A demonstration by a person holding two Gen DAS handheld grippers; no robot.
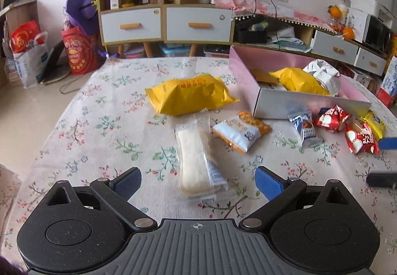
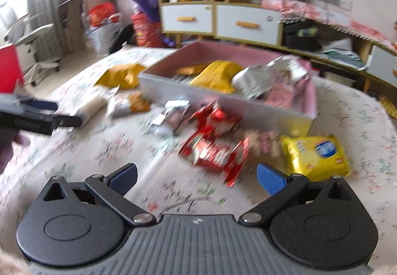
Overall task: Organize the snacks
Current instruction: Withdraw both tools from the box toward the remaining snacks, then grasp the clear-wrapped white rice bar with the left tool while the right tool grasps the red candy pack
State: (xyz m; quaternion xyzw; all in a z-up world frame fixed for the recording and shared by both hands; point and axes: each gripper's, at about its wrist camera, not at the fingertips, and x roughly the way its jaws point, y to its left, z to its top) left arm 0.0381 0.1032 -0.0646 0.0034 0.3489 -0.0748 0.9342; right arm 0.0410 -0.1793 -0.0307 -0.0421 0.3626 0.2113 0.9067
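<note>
My left gripper (image 1: pixel 198 184) is open and empty, its jaws either side of the near end of a clear-wrapped white pastry (image 1: pixel 197 158) on the floral tablecloth. Beyond lie a big yellow bag (image 1: pixel 189 97), a white-and-orange packet (image 1: pixel 242 131) and a silver-blue packet (image 1: pixel 305 127). A pink box (image 1: pixel 242 71) at the right holds a yellow bag (image 1: pixel 296 79) and a white packet (image 1: pixel 322 74). My right gripper (image 2: pixel 197 179) is open and empty, just short of red packets (image 2: pixel 214 151). A yellow packet (image 2: pixel 316 154) lies to its right. The right wrist view is blurred.
Red packets (image 1: pixel 331 117) and a small yellow packet (image 1: pixel 374 122) lie by the box's near wall (image 1: pixel 310 105). The right gripper's fingertips (image 1: pixel 387 143) show at the right edge. Shelves with drawers (image 1: pixel 163 24) stand behind the table. The left gripper (image 2: pixel 37 113) shows in the right wrist view.
</note>
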